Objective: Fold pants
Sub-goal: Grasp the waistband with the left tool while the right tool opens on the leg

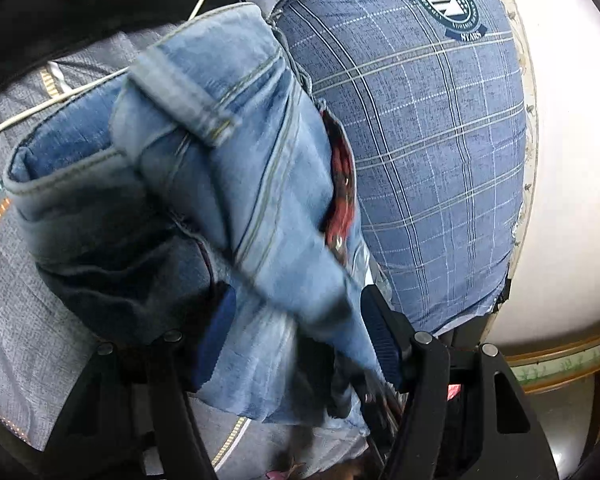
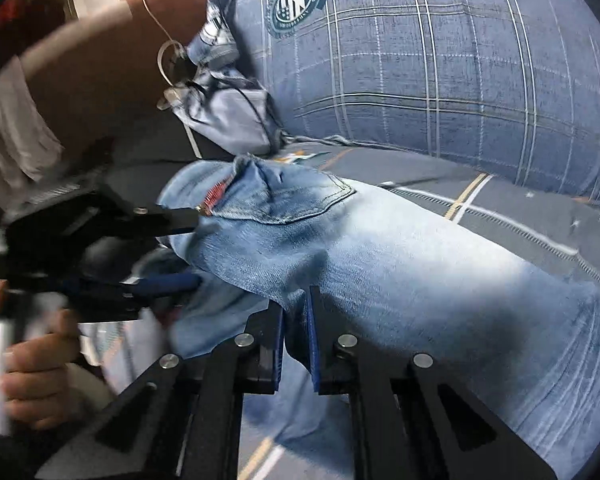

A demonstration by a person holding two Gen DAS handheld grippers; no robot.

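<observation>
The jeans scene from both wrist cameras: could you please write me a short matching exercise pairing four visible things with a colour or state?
Things:
1. jeans
2. pillow
3. right gripper
4. white cable

States:
A. blue plaid with a round emblem
B. shut on a fold of denim
C. lying across the grey bed sheet
D. light-blue denim, held by both grippers

Pairs: 1-D, 2-A, 3-B, 4-C

Faded, rough denim pants [image 2: 400, 264]; matt woven plaid cloth pillow [image 1: 420, 152].

Faded light-blue denim pants [image 2: 380, 248] lie by a blue plaid pillow [image 2: 440, 60] on grey striped bedding [image 2: 520, 208].
</observation>
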